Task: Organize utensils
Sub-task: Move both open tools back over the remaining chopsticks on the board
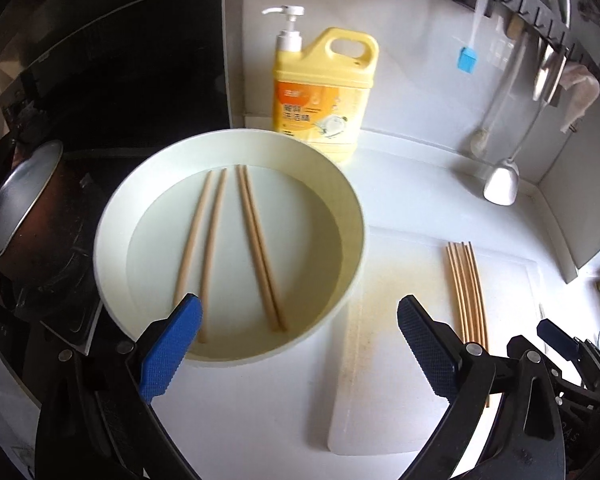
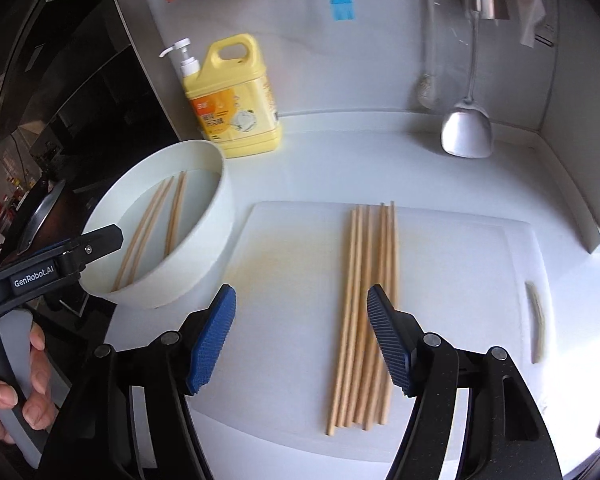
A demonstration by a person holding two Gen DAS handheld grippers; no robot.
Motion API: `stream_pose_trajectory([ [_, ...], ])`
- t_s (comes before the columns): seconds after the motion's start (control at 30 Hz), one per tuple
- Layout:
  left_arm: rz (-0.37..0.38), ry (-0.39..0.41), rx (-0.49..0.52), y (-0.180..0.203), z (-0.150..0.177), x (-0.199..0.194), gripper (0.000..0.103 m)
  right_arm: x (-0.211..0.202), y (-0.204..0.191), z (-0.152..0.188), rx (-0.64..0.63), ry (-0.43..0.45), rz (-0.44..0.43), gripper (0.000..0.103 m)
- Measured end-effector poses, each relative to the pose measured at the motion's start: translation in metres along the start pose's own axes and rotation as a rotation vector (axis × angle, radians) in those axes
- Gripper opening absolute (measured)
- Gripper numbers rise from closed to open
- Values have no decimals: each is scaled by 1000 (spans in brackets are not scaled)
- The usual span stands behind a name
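Observation:
A white basin (image 1: 112,216) holds water and several wooden chopsticks (image 1: 258,248); it also shows in the right wrist view (image 2: 216,220) with the chopsticks (image 2: 148,224) in it. A bundle of several chopsticks (image 2: 364,312) lies side by side on the white cutting board (image 2: 292,264), also seen in the left wrist view (image 1: 468,292). My left gripper (image 1: 300,344) is open and empty, just in front of the basin's near rim. My right gripper (image 2: 300,336) is open and empty above the board, its right finger beside the bundle.
A yellow dish-soap jug (image 1: 324,92) stands behind the basin. A metal spatula (image 2: 466,128), a ladle and a blue brush (image 2: 342,6) hang on the back wall. A pot with a lid (image 1: 16,208) sits on the stove at the left.

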State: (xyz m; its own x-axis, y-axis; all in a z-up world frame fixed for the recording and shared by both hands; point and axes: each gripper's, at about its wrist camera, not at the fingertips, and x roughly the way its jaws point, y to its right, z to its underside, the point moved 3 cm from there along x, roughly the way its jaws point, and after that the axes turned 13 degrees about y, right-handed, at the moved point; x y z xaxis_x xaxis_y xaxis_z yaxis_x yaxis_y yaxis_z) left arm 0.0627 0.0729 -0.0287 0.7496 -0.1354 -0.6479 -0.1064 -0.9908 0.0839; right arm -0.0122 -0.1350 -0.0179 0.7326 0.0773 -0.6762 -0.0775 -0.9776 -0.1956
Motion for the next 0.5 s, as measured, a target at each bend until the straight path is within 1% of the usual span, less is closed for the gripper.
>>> stream_pose_trajectory([
  [0.13, 48, -4, 40, 36, 5, 0, 96, -7, 36, 8, 23, -6, 62, 65],
  [0.23, 71, -15, 66, 58, 12, 0, 96, -6, 55, 15, 14, -21, 93, 65],
  [0.4, 83, -39, 64, 82, 26, 7, 96, 4, 76, 27, 0, -40, 108, 65],
  [0.5, 70, -52, 66, 90, 35, 13, 96, 14, 82, 35, -6, -61, 96, 65],
])
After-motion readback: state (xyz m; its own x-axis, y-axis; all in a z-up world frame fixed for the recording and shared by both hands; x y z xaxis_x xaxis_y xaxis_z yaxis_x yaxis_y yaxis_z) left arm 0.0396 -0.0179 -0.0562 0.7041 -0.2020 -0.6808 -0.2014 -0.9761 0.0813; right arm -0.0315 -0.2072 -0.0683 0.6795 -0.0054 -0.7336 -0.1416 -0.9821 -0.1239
